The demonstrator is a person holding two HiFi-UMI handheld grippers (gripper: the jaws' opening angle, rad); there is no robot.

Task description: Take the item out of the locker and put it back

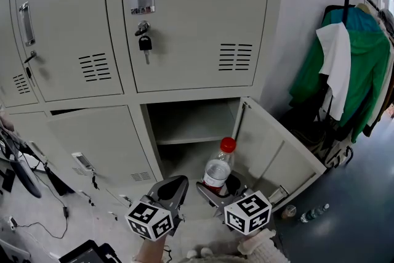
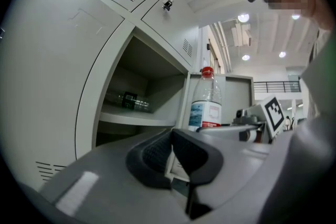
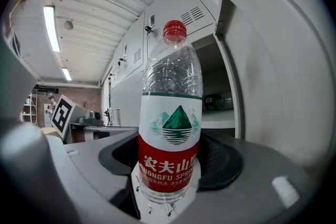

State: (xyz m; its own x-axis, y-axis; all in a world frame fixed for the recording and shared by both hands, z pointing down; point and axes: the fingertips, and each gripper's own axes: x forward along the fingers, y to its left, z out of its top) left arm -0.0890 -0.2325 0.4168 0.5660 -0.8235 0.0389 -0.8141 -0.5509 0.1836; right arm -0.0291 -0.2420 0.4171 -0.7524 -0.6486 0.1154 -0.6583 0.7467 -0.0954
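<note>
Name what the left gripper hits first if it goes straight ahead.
Likely the shelf in the open locker compartment, left of the bottle; the left gripper aims into that opening, though depth is unclear.

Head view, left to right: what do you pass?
In order: left hand-held gripper → water bottle → open locker door → green jacket.

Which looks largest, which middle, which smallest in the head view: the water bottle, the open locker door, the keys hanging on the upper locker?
1. open locker door
2. water bottle, nearer the camera, yet clearly smaller
3. keys, clearly smallest
</note>
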